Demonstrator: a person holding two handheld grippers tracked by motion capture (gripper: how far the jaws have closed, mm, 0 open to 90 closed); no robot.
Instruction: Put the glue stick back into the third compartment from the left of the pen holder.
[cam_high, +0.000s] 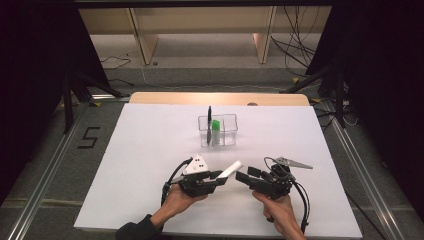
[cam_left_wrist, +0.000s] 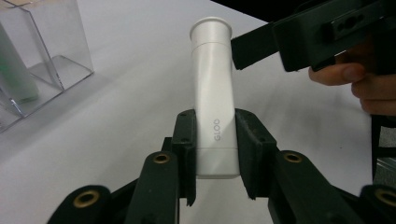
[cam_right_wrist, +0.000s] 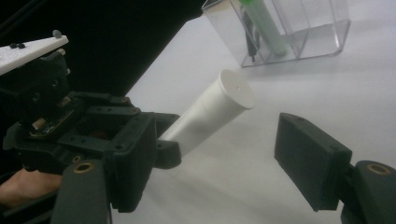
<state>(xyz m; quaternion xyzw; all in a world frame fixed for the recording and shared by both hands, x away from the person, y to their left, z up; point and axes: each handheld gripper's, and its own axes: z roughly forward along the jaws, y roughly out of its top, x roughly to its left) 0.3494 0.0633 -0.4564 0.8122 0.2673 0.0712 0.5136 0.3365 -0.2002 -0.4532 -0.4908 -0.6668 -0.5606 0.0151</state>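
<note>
My left gripper (cam_high: 219, 176) is shut on a white glue stick (cam_left_wrist: 214, 101) and holds it by its lower body above the white table. The capped end (cam_right_wrist: 237, 89) points toward my right gripper (cam_high: 243, 176). That gripper is open, and its jaws stand to either side of the cap without touching it. One jaw of the right gripper sits just beside the cap in the left gripper view. A clear divided container (cam_high: 218, 130) stands farther back at the table's middle, holding a black pen (cam_high: 209, 120) and a green-capped stick (cam_high: 215, 129).
The white sheet (cam_high: 150, 145) covers the table, with the wooden edge (cam_high: 220, 98) showing at the back. Cables trail from both grippers toward the front edge. Dark curtains and stands flank the table.
</note>
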